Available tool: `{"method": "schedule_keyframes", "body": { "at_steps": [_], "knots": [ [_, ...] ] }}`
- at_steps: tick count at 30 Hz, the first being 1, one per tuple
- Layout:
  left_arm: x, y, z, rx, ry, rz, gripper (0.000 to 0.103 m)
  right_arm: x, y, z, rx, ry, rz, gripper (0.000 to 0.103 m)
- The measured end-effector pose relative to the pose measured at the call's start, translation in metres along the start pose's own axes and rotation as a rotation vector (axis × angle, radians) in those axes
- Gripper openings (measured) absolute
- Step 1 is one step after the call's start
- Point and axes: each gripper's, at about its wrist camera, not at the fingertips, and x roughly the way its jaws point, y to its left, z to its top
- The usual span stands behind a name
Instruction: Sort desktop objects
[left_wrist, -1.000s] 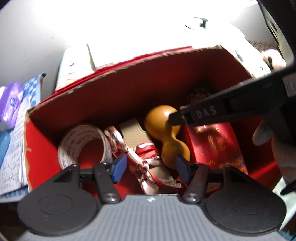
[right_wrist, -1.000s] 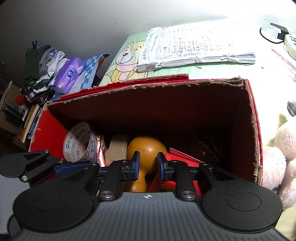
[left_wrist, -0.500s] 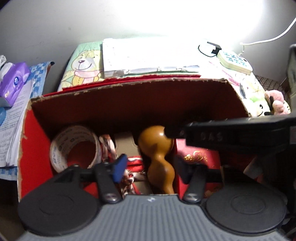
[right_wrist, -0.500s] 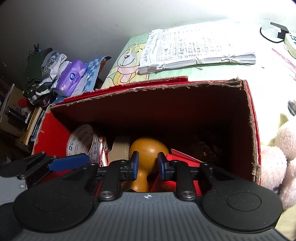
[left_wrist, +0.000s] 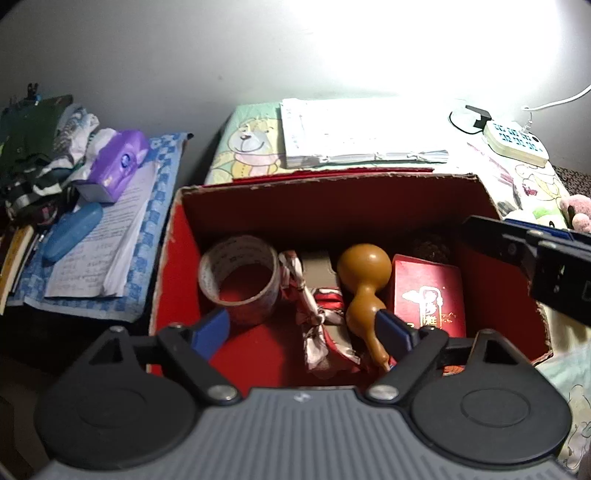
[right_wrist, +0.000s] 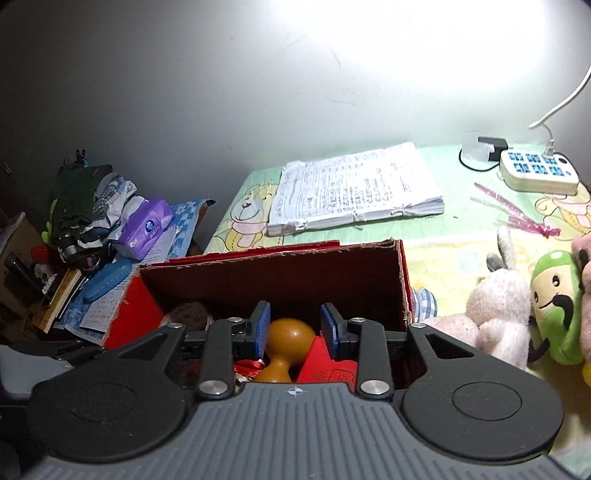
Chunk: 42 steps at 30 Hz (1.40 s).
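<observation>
Hovering above the red box (left_wrist: 177, 236), both grippers are empty. Left gripper (left_wrist: 303, 328) fingers spreading wide, right gripper (right_wrist: 294, 326) fingers opening narrowly; gourd (left_wrist: 364, 280) already sorted inside.

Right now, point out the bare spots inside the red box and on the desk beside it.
Inside the red box, bare floor shows only in front of the tape roll, near the left wall. From the ribbon across the gourd to the red packet it is crowded. On the desk, the tablecloth is bare between the paper stack and the plush toys.
</observation>
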Motion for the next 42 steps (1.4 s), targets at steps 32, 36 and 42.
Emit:
{"method": "schedule_keyframes", "body": {
  "at_steps": [32,36,42],
  "knots": [
    [-0.056,0.002,-0.059,-0.081,0.034,0.165,0.099,-0.079,0.017,-0.074,-0.125,0.069,0.050,0.055],
    [-0.055,0.010,-0.045,-0.082,0.013,0.153,0.099,-0.078,0.020,-0.063,-0.097,0.038,0.029,0.057],
    [-0.039,0.022,-0.031,-0.073,0.039,0.098,0.099,-0.066,0.023,-0.052,-0.050,0.029,-0.023,0.059]
  ]
}}
